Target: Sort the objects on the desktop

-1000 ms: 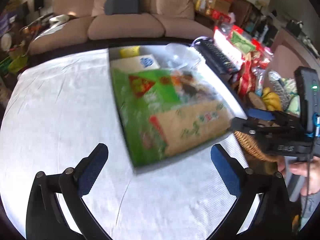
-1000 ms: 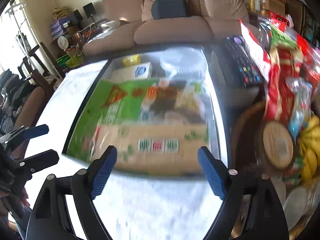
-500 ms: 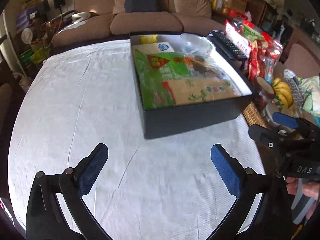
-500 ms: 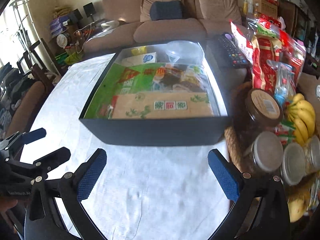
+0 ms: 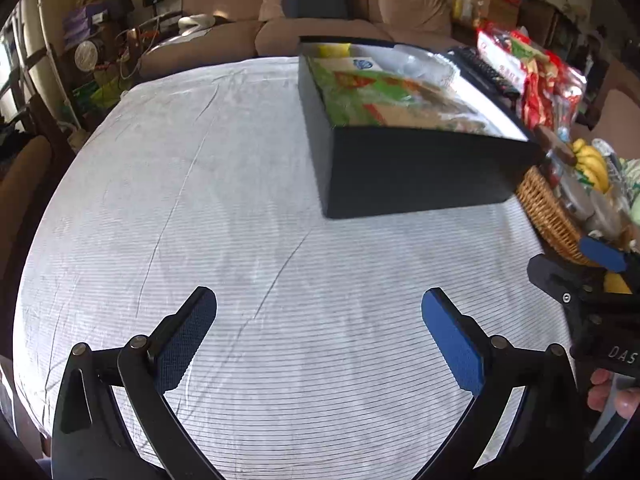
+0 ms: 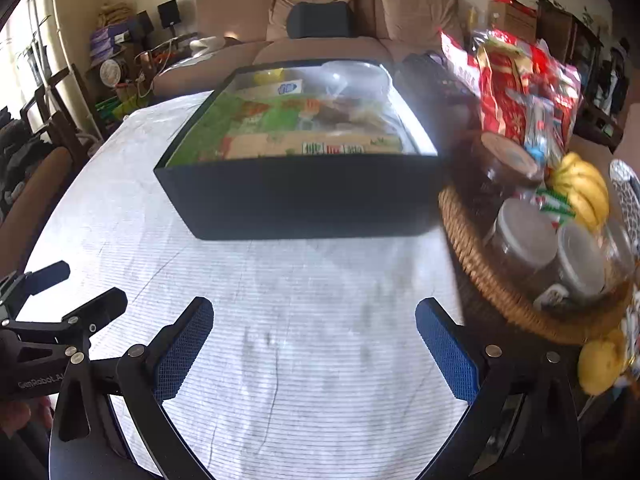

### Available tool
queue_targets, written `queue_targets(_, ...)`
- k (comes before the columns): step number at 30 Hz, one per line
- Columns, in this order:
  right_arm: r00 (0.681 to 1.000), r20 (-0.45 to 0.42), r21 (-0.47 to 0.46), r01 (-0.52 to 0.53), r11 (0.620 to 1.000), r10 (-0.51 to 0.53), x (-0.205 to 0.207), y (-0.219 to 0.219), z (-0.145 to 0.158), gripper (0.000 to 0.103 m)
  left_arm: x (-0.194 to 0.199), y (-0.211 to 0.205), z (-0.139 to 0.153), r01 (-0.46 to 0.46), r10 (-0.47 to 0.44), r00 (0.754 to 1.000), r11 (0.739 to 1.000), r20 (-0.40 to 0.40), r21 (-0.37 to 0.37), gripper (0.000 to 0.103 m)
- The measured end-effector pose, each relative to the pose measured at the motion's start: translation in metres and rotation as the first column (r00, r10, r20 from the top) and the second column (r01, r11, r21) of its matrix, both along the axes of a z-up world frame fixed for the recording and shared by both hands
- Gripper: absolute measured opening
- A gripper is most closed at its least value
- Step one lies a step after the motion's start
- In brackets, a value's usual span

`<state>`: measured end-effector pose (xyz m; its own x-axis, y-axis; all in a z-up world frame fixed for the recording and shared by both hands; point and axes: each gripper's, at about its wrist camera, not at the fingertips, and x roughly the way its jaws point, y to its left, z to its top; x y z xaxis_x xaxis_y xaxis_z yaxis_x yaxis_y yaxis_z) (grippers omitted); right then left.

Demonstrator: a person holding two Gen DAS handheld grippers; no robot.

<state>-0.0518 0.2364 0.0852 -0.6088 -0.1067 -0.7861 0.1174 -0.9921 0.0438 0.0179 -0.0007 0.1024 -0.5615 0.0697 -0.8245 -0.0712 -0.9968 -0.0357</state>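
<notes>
Hovering released: left gripper, right gripper over ribbed white cloth; rectangular black box.

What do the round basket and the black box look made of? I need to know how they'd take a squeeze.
Basket: woven wicker or rattan, natural tan; the crossing strands show along its rim. Black box: probably rigid cardboard with a matte black finish; flat, thin, sharp-cornered walls with hardly any shine. Plastic can't be ruled out.

A home living room is shown: a brown sofa with cushions is seen at 12 o'clock beyond the cloth-covered desk, and a wicker basket of jars and bananas at 3 o'clock.
</notes>
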Motion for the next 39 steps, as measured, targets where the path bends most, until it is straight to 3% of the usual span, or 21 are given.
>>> queue_targets(11,0.999,0.008,0.005,0.045,0.999,-0.045,0.009,-0.016,-0.056,0.103,0.006,-0.02,-0.057,-0.067,0.068,0.997,0.997,0.041,-0.038,0.103)
queue_targets(18,0.999,0.002,0.02,0.036,0.999,-0.036,0.003,-0.027,-0.076,0.103,-0.001,-0.021,-0.082,-0.09,0.093,0.994,0.994,0.049,-0.068,0.103)
queue_targets(29,0.999,0.018,0.035,0.038,0.999,-0.039,-0.008,-0.029,-0.099,0.103,-0.013,-0.018,-0.099,-0.129,0.131,0.991,0.99,0.036,-0.053,0.103)
queue_targets(39,0.997,0.037,0.045,0.061,0.997,-0.063,-0.018,-0.022,-0.113,0.103,-0.015,-0.014,-0.101,-0.097,0.097,0.995,0.995,-0.004,-0.034,0.103)
